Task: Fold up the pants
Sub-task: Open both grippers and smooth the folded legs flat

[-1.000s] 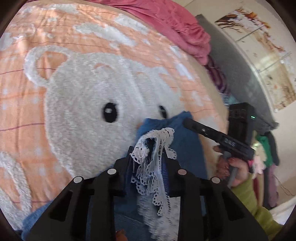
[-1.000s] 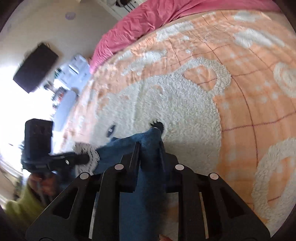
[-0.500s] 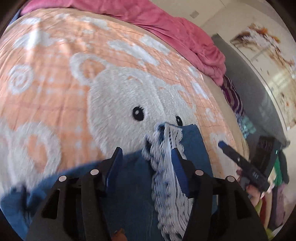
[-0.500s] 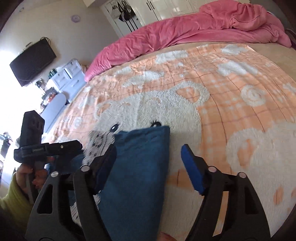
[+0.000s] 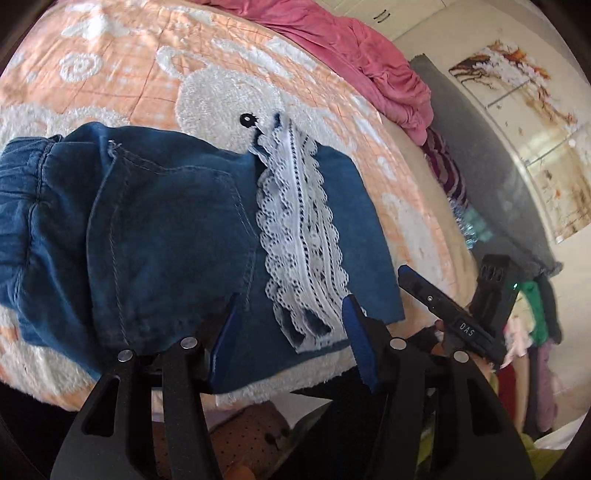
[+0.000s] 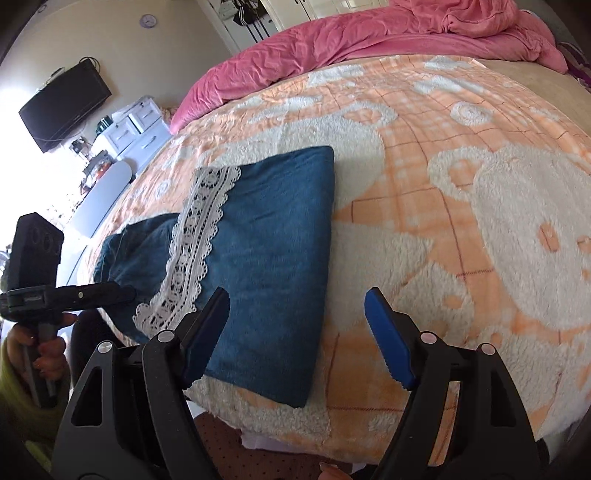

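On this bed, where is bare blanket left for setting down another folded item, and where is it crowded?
Free: the bear blanket right of the folded pants, and the strip between them and the pink duvet. Crowded: the near-left bed edge, where the pants, their lace trim and the left gripper meet.

- A bed fills most of the room, spread with an orange checked blanket (image 6: 424,122) bearing white fleecy bear figures.
- A crumpled pink duvet (image 6: 369,40) lies heaped along the bed's far edge.
- A dark flat-screen television (image 6: 62,105) hangs on the beige wall, above a white chest of drawers (image 6: 136,129).
- Strong daylight floods in from the left of the right wrist view, washing out that corner.
- White wardrobe doors (image 6: 295,11) stand behind the bed.
- A floral wall picture (image 5: 524,122) hangs beside a grey upholstered headboard (image 5: 487,166).
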Demonstrator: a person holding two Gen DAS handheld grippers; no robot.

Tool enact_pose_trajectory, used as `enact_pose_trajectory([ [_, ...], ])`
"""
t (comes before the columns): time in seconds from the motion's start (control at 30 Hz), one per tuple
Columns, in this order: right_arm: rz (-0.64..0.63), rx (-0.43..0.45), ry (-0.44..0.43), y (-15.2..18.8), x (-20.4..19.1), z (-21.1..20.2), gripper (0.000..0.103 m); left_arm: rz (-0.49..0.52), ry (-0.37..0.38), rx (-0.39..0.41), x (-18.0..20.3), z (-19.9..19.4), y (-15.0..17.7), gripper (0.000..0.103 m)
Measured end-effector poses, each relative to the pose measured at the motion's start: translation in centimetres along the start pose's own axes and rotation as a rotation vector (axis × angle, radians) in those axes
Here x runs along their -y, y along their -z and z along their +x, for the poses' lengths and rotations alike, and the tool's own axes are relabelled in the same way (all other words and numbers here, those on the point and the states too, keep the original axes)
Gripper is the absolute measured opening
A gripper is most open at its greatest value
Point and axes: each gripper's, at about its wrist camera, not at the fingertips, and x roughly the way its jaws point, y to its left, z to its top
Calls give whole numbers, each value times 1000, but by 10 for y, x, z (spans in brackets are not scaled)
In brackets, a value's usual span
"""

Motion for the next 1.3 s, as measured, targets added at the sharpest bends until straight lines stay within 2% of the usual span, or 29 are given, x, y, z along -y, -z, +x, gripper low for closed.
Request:
enact_pose_trajectory([
  [0.1,-28,-7,8,1,-5,3,69,14,24,-37,11,8,5,54],
  [0.3,-73,-3,19,2,-9,3,69,22,13,-70,23,23,12,54],
  [0.47,-86,-6,17,3,-10,3,69,-73,-17,-84,9,29,17,54],
  [0.63,-101,-16,16,5,-12,6,69,-140,36,-80,3,32,18,54],
  [0.73,-119,-32,28,7,-15,10,69,-117,53,-68,12,34,15,52],
  [0.77,-127,-38,32,8,-16,11,69,-109,54,-61,14,35,14,48],
  [0.8,-138,-42,37,9,-18,12,69,-103,46,-50,14,36,13,31],
  [0.83,-158,-48,50,10,-20,14,69,-103,32,-46,14,37,13,24],
  [0.9,-186,-57,81,12,-24,16,69,-116,26,-48,11,35,14,21],
  [0.97,-198,-48,89,12,-27,12,69,-84,15,-53,13,28,17,20],
  [1.07,-235,5,57,10,-39,-2,69,-26,-10,-39,18,14,21,20],
  [1.13,-269,9,60,10,-46,-3,69,-6,-40,-48,17,14,25,20],
  [1.2,-305,0,62,12,-52,0,69,-17,-51,-67,14,21,26,20],
  [1.3,-335,-43,114,16,-55,11,67,7,-85,-71,15,31,24,22],
])
